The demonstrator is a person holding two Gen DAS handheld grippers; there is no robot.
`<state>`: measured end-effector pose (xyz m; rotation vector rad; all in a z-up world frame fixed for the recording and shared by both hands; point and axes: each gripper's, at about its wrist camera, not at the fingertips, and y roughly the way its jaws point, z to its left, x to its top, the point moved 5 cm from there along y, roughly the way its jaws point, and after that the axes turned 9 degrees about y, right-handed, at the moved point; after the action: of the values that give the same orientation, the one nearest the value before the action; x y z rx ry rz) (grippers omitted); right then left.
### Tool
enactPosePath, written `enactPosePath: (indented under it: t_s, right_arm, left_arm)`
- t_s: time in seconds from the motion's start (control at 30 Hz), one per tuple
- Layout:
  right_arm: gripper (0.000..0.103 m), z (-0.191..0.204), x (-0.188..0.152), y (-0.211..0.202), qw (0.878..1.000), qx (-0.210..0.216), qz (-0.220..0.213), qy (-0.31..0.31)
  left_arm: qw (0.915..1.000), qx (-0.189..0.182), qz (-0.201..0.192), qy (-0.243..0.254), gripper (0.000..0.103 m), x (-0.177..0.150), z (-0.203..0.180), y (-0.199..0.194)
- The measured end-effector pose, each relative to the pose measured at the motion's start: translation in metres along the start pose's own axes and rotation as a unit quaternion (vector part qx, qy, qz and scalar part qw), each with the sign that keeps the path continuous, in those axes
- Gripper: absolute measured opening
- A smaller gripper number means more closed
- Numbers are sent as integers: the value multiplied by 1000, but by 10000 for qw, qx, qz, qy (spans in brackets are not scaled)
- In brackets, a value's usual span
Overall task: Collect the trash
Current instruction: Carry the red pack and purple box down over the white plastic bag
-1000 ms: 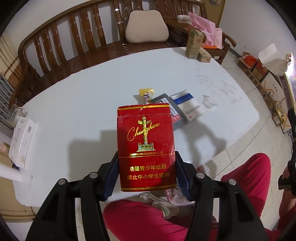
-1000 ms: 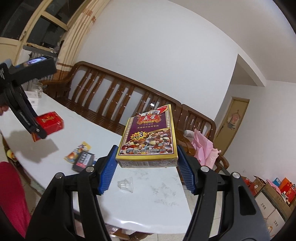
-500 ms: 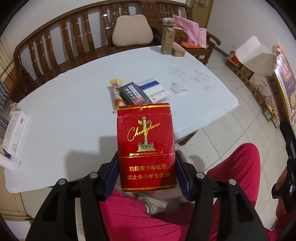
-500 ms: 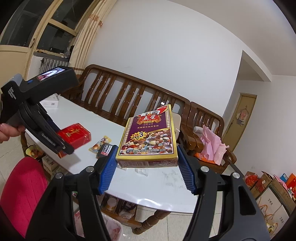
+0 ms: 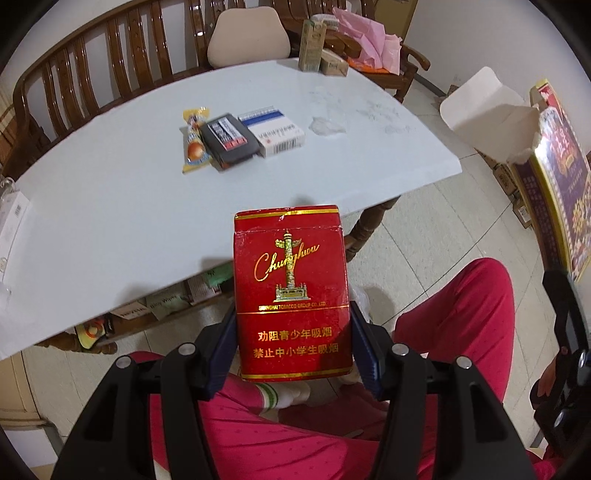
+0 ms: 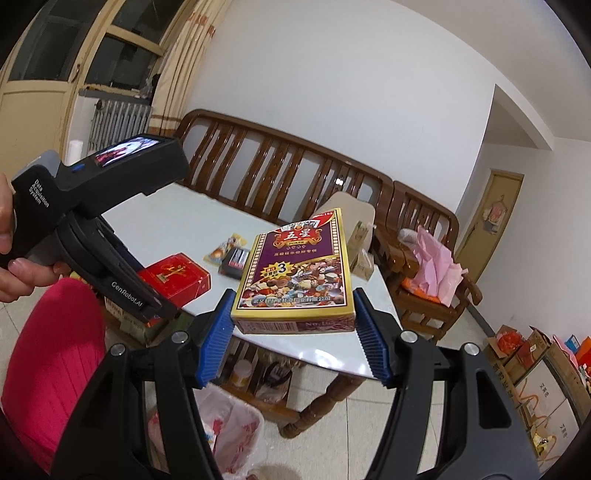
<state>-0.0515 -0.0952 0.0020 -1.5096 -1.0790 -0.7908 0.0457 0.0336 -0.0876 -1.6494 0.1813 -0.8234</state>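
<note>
My left gripper (image 5: 293,343) is shut on a red cigarette pack (image 5: 291,291), held upright off the near edge of the white table (image 5: 110,206), above a red-trousered leg. My right gripper (image 6: 293,328) is shut on a purple playing-card box (image 6: 295,277), held in the air past the table's end; that box shows at the right edge of the left wrist view (image 5: 554,177). On the table lie a yellow snack wrapper (image 5: 194,140), a black pack (image 5: 227,140), a white and blue pack (image 5: 275,131) and a clear scrap (image 5: 327,127). A bin lined with a white plastic bag (image 6: 229,432) stands on the floor below the right gripper.
A wooden bench (image 5: 110,55) with a beige cushion (image 5: 247,33) runs behind the table. Two small cartons (image 5: 319,55) stand at the table's far corner. Pink paper (image 6: 436,269) lies on a wooden chair. Cardboard boxes (image 6: 535,362) crowd the floor at the right.
Both grippers have pulled back from the table with their boxes still held. The left one now hangs over the leg past the table edge; the bin bag has come into the right view.
</note>
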Motion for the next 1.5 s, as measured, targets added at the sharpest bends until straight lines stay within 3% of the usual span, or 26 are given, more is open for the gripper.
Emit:
enactPosePath:
  t_s: [0.27,0.87,1.1,1.5]
  right_arm:
    - [62,11,-31,9,9990,72,432,-25]
    - [62,25,-107,58,9865,213,1612,192]
    - [62,32,-138,84,9784,302,2025,269]
    - [62,41,-199,134,9603,324,2750,347]
  left_arm:
    - [9998,-50,201,-29,55,-16,-13,30]
    - [9929,-573,908,-509,55,-30,-17,122]
    - [9864,-718,1272,-757,55,-35,-11,159]
    - [9669,-941,1842,-1493,55,-48,6,239]
